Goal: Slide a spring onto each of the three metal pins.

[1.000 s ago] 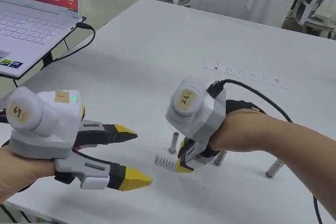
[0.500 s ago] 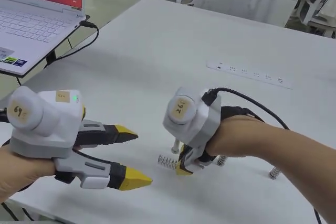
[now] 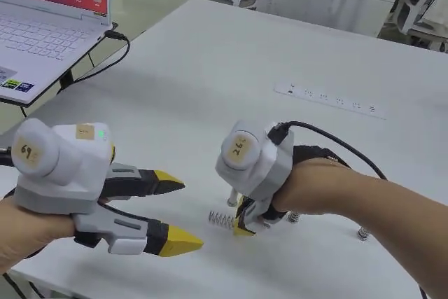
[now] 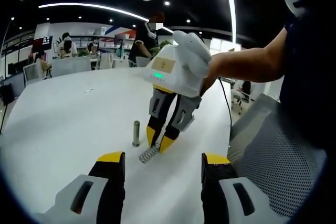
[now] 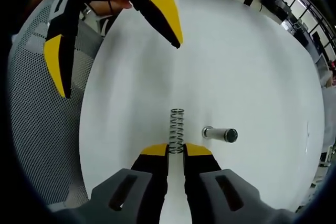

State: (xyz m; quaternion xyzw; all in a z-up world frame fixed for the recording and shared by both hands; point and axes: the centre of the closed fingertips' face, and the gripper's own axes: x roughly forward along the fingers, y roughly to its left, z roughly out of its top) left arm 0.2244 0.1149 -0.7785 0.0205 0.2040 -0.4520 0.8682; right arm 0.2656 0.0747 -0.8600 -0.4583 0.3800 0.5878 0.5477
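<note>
Over the last second my right gripper (image 5: 176, 149) has barely travelled. It has settled a little lower over the counter (image 3: 210, 89), and its jaws are now pinched on the near end of the spring (image 5: 177, 121). The rest of the coil points straight ahead of the jaws. In the left gripper view the spring slopes down from my jaw tips with its free end at or just above the counter. I take that to mean the held end has begun to lift, though the tilt is slight and I cannot be sure.

The bare pin (image 5: 219, 134) stands upright just beside the spring, apart from it. In the head view it has slipped partly behind my right gripper.

My left gripper (image 3: 185, 215) hangs near, jaws spread wide and holding nothing.

The other two pins (image 3: 362, 233), near my right arm, seem to carry springs already, so this looks like the last one. With the grip made, I judge the next thing is to raise the spring, turn its free end down and bring it over the top of the pin.
</note>
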